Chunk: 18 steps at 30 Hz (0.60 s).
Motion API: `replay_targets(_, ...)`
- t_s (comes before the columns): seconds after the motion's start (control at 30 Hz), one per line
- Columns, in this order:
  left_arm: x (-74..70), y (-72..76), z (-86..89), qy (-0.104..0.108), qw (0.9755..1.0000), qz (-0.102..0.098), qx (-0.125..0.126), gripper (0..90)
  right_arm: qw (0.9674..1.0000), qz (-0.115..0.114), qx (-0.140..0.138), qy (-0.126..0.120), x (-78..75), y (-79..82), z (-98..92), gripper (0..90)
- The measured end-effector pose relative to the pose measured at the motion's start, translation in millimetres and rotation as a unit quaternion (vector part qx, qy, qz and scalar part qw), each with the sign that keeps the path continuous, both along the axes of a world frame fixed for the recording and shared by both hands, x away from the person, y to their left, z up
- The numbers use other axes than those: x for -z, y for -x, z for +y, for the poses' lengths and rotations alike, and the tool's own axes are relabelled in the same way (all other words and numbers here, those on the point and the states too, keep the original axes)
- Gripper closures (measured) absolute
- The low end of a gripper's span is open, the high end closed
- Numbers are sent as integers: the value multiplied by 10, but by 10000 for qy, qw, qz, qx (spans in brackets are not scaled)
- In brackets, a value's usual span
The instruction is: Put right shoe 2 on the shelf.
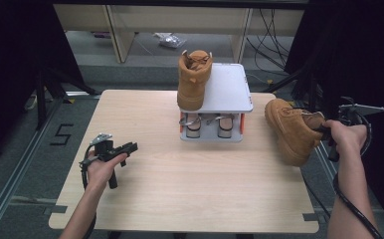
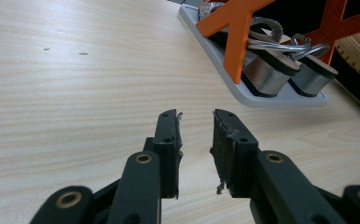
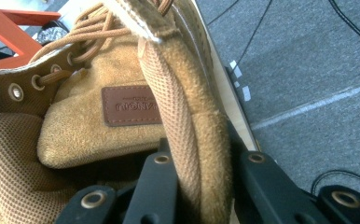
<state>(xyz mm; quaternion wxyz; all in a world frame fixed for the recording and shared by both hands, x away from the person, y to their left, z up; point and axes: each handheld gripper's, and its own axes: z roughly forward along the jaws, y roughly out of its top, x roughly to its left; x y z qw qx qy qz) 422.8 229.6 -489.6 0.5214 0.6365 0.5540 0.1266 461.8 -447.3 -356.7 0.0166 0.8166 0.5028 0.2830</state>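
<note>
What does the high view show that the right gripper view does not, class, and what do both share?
High view alone: the whole table, the grey two-level rack with a tan boot standing on its top, the left gripper open over bare wood, and both forearms.
Right gripper view alone: the held boot's brown tongue label, its eyelets and laces, and the black fingers clamped either side of the padded collar.
Both: the right gripper holding the second tan boot at the table's right edge, above grey floor.
</note>
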Motion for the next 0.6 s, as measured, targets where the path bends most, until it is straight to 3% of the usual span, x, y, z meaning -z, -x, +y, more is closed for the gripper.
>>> replay_targets(0.1, -1, 1, 2, 16, 10000, -7, -2, 707, 9999, 57, -26, -97, -41, -18, 1, 824)
replay_targets(0.23, 1, 1, 11, 2, 10000, -1, 1, 705, 9999, -114, 47, -65, -59, -47, 29, 824)
replay_targets(0.3, 4, 2, 12, -2, 10000, 14, -2, 702, 9999, -72, -7, -115, -95, -57, 27, 824)
replay_targets(0.6, 15, 3, 2, -22, 10000, 20, 4, 701, 9995, -266, 99, -159, -199, -112, 60, 824)
